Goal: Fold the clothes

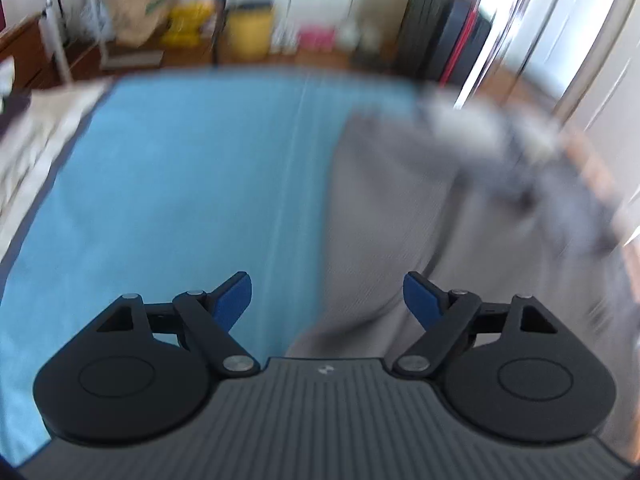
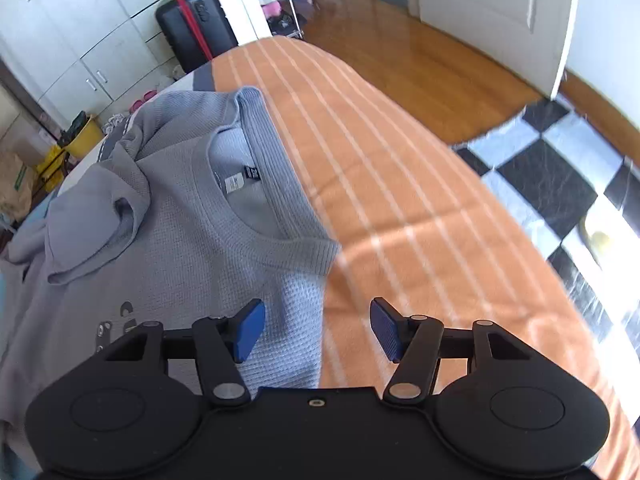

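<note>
The right gripper (image 2: 318,330) is spread and grasps nothing, hanging over the grey sweater's (image 2: 180,220) shoulder edge where it meets the orange striped blanket (image 2: 380,168) – bare blanket runs on to the bed's far edge, wooden floor (image 2: 432,60) beyond. The left gripper (image 1: 327,302) is released too, above the sweater's blurred hem edge on the blue sheet (image 1: 180,184) – open sheet stretches ahead. A black suitcase (image 2: 196,28) stands past the bed

Grey waffle-knit sweater (image 2: 168,216) flat, sleeve rumpled.
</note>
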The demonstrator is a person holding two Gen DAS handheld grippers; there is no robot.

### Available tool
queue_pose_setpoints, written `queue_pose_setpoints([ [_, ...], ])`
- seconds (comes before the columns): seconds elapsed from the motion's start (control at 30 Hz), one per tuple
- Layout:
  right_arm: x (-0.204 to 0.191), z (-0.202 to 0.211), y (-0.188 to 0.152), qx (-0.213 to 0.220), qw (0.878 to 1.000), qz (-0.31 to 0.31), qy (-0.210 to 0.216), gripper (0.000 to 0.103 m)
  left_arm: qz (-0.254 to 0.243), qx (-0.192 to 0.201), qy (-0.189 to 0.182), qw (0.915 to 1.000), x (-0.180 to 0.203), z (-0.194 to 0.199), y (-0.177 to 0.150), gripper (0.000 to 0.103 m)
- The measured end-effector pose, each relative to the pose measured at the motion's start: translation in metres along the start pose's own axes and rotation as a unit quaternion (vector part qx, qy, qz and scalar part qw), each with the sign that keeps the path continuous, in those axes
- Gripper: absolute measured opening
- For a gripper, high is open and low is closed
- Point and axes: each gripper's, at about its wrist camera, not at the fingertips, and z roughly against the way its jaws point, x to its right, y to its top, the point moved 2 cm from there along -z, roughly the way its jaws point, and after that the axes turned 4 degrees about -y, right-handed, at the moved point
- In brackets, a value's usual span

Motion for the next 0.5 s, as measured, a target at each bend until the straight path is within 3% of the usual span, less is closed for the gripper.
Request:
queue_pose_setpoints([
  [0.07,-0.003,-0.003,0.001,-0.004,1.0,-0.016,0.024,0.064,-0.016,-0.036,0.007,0.9992,0.002,-0.016,-0.009,0.08],
  [0.17,-0.019,-0.01,-0.001,-0.006,0.999,0.009,0.041,0.064,-0.037,-0.033,-0.016,0.9987,0.012,-0.018,-0.008,0.081],
  [0.2,-0.026,-0.013,-0.002,-0.002,0.999,0.032,0.032,0.05,-0.051,-0.023,-0.023,0.9982,0.017,-0.018,-0.008,0.079],
  [0.23,-0.034,-0.015,-0.003,0.005,0.998,0.068,0.008,0.022,-0.062,-0.011,-0.025,0.9977,0.021,-0.018,-0.007,0.072],
  [0.27,-0.041,-0.015,-0.005,0.016,0.994,0.106,-0.016,0.015,-0.071,0.002,-0.023,0.9972,0.023,-0.018,-0.007,0.025],
  [0.3,-0.047,-0.011,-0.007,0.031,0.99,0.132,-0.027,0.006,-0.065,0.015,-0.009,0.9977,0.022,-0.016,-0.006,0.005],
  [0.4,-0.057,0.013,-0.009,0.089,0.982,0.16,-0.052,0.006,-0.051,0.1,0.019,0.9935,0.015,0.021,-0.002,0.006],
  [0.5,-0.059,0.035,-0.012,0.13,0.978,0.148,-0.071,0.005,0.006,0.157,0.02,0.9873,-0.008,0.051,0.004,0.003],
])
